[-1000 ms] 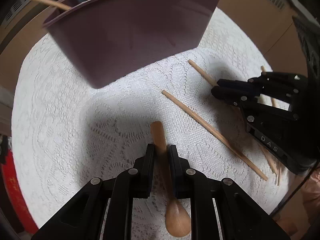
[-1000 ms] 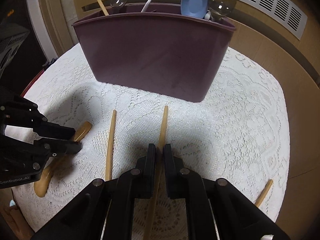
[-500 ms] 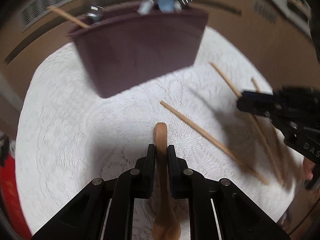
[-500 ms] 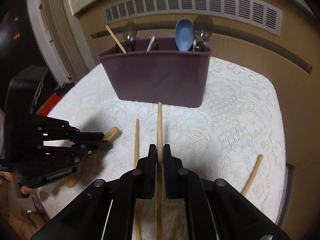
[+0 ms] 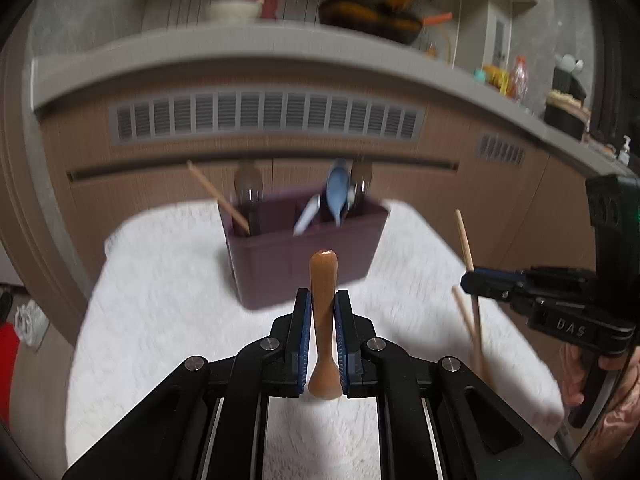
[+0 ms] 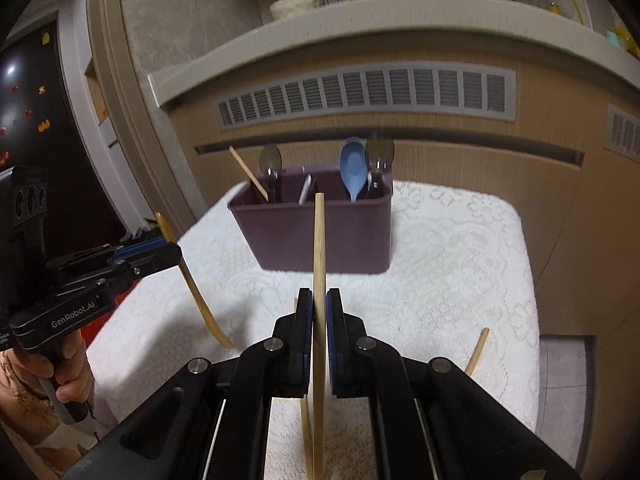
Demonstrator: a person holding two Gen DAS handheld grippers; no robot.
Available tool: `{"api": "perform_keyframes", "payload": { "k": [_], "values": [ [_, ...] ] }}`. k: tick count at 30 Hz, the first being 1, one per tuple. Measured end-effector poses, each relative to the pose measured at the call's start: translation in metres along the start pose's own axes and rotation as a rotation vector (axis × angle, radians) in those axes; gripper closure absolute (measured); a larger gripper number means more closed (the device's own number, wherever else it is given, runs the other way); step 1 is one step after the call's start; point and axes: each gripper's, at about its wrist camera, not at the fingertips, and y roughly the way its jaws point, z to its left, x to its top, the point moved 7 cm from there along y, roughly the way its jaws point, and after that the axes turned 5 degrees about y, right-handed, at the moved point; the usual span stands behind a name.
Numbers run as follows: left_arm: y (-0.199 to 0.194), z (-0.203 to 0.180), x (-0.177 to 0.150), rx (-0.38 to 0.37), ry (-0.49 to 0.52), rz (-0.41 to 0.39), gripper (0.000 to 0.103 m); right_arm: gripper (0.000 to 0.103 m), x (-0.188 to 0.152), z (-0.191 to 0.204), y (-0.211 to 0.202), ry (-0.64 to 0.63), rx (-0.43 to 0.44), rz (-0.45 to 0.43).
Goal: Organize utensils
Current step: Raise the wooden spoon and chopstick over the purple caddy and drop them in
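Left gripper pinched tight on a brown wooden spoon, handle end forward, bowl hanging behind the pads. Right gripper clamped on a wooden chopstick, raised over the white lace tablecloth. Ahead near the far edge, a purple utensil caddy holding a blue spoon. By the right edge, another chopstick lying flat.

White lace-covered table, purple utensil caddy, possibly two loose chopsticks.
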Motion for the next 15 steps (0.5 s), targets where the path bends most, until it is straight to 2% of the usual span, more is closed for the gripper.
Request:
{"api": "perform_keyframes", "payload": {
  "k": [4, 6, 9, 12, 15],
  "values": [
    [-0.019, 0.0, 0.039, -0.004, 0.025, -0.087, 0.091, 0.097, 0.022, 0.01, -0.021, -0.023, 0.002, -0.066],
    [-0.031, 0.003, 0.064, -0.004, 0.041, -0.138, 0.091, 0.097, 0.046, 0.016, -0.035, -0.051, -0.006, -0.12],
    [-0.052, 0.008, 0.117, -0.003, 0.062, -0.243, 0.091, 0.097, 0.092, 0.027, -0.061, -0.099, -0.043, -0.228],
    [-0.068, 0.014, 0.16, 0.032, 0.096, -0.339, 0.091, 0.097, 0.141, 0.039, -0.087, -0.142, -0.072, -0.341],
    [-0.071, 0.021, 0.195, 0.039, 0.099, -0.387, 0.091, 0.097, 0.184, 0.048, -0.099, -0.166, -0.098, -0.435]
  ]
}}
